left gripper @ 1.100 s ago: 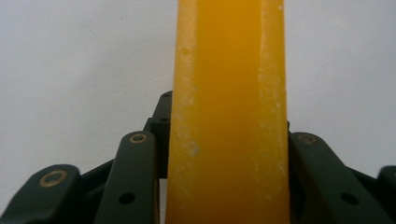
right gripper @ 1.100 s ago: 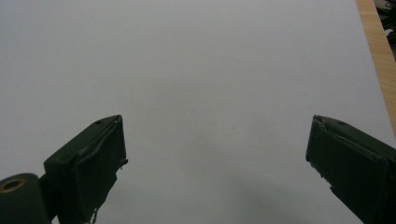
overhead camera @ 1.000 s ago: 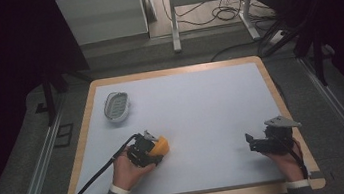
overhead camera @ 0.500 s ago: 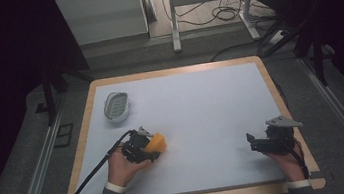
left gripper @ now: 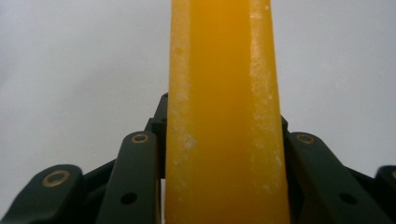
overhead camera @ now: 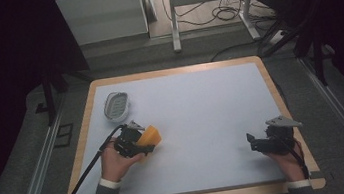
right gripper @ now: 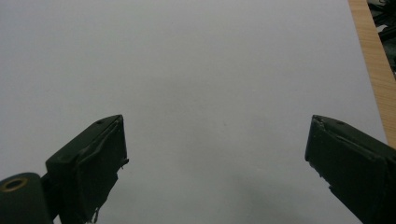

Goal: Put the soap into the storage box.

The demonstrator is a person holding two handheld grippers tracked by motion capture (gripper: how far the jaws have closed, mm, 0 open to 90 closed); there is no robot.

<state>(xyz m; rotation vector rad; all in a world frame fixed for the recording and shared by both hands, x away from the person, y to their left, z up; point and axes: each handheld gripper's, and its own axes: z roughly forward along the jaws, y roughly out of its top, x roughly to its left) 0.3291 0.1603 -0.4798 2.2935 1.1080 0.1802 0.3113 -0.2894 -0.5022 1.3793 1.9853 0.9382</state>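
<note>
A yellow-orange block, likely a sponge (overhead camera: pixel 149 137), sits clamped in my left gripper (overhead camera: pixel 138 143) at the table's front left; in the left gripper view the sponge (left gripper: pixel 224 116) stands as a tall slab between the black jaws. My right gripper (overhead camera: pixel 256 142) hovers open near the front right of the table, and in the right gripper view its fingers (right gripper: pixel 95 163) stand wide apart with nothing between them over the white surface. A white oval dish (overhead camera: pixel 116 106) lies at the back left.
The white table top (overhead camera: pixel 201 108) has a wooden rim (overhead camera: pixel 281 97). A black cable (overhead camera: pixel 89 171) trails from the left gripper over the front left edge. Metal table legs and cables (overhead camera: pixel 209 11) stand on the floor beyond.
My left gripper with the sponge has shifted slightly left and back. The right gripper has stayed in place.
</note>
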